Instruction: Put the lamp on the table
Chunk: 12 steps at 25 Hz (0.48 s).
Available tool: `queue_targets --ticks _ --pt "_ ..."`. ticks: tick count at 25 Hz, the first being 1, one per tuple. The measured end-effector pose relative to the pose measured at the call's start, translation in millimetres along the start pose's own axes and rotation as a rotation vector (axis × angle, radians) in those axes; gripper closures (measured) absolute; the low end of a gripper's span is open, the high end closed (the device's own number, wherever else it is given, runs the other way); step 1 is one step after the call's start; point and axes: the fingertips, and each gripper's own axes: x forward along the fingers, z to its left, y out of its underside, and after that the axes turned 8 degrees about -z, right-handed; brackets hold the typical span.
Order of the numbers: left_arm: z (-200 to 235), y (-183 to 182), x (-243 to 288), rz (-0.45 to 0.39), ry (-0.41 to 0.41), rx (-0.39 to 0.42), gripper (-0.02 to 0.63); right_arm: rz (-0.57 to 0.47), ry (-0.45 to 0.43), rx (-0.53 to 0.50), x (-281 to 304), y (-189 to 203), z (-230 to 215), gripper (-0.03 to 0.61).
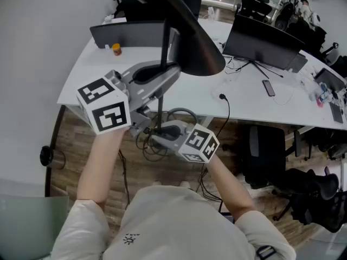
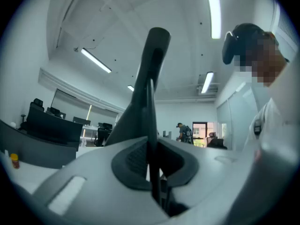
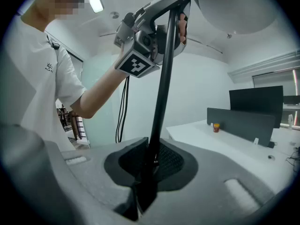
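The lamp has a thin black pole and a wide black head; it hangs upright in the air just in front of the white table. My left gripper is shut on the upper pole, which runs straight between its pads. My right gripper is shut on the pole lower down. In the right gripper view, the left gripper shows above, under the head's pale underside. The lamp's base is hidden.
A dark partition, a small orange bottle, a monitor, a phone and a cable are on the table. Cables lie on the wooden floor below. A black office chair stands to the right.
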Motion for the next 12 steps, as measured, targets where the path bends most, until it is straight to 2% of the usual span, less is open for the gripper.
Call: queue_targets --ticks 12 --pt "-1.9 0.0 2.3 0.001 0.003 0.002 0.606 -0.008 0.004 0.013 0.9 -0.1 -0.2 0.523"
